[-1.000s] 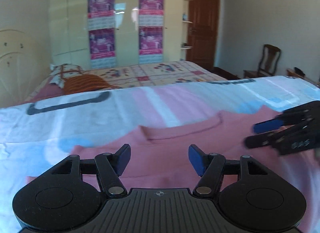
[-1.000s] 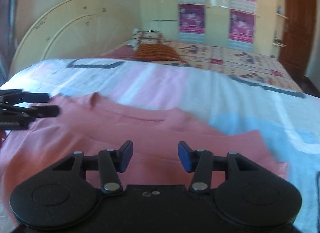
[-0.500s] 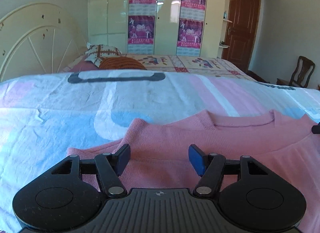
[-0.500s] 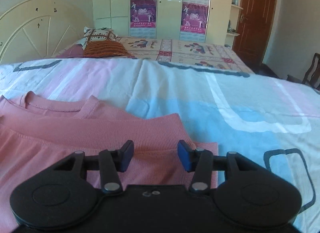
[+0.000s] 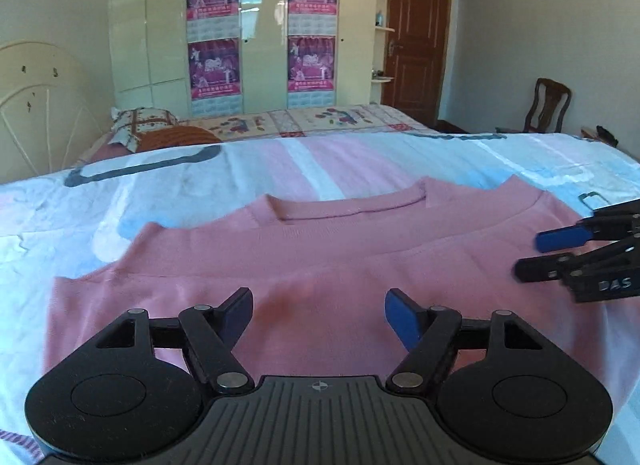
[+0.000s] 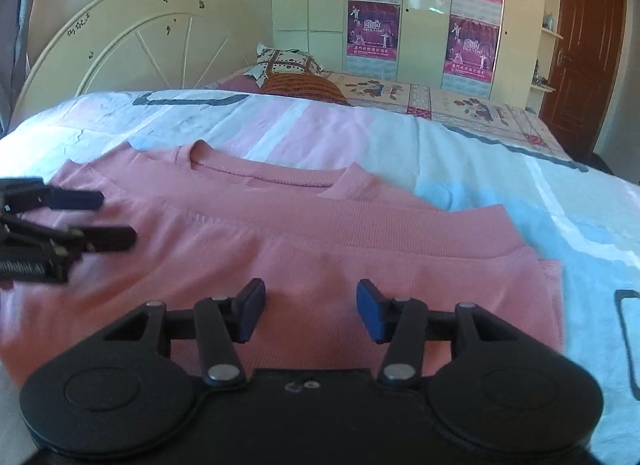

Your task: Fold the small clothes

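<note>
A pink knit sweater lies flat on the bed sheet, neck away from me, with its sleeves folded in over the body; it also shows in the right wrist view. My left gripper is open and empty, just above the sweater's lower left part. My right gripper is open and empty above its lower right part. Each gripper shows in the other's view, the right one at the right edge and the left one at the left edge, both with jaws apart.
The sheet is patterned in white, blue and pink. Behind it lies a second bed with pillows, a cream headboard, wardrobes with posters, a brown door and a wooden chair.
Both grippers have swung back toward the middle of the sweater, so each sees the other again. Both stay open and empty. The sweater lies still.
</note>
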`<control>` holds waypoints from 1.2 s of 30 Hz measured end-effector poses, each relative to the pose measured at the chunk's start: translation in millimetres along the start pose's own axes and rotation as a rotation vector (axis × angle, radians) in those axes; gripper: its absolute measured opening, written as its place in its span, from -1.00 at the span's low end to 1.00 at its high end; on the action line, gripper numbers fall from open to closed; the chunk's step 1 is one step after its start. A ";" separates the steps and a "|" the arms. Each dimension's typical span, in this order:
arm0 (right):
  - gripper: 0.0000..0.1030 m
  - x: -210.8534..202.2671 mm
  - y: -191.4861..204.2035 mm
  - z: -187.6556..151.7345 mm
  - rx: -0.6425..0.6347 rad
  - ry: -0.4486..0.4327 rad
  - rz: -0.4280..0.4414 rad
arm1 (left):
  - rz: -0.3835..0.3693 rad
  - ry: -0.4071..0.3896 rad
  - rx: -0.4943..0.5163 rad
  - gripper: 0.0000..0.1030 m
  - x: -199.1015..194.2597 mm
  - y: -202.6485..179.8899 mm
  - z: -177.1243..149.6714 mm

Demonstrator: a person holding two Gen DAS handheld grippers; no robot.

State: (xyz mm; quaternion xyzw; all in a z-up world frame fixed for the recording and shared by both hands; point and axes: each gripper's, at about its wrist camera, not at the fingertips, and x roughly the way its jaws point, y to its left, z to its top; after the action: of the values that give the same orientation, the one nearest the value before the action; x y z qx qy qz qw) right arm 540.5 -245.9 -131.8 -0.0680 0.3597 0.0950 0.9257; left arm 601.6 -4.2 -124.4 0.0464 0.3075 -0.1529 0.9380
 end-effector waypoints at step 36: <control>-0.17 -85.4 -29.5 -78.4 0.116 0.048 -0.142 | 0.222 0.048 -0.118 0.44 -88.3 28.3 -64.5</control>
State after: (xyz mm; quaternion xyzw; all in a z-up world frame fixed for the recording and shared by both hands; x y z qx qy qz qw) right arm 434.1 -300.6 -129.5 -0.0420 0.3810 0.0064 0.9236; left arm 506.8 57.1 -124.4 0.0287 0.3315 -0.0285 0.9426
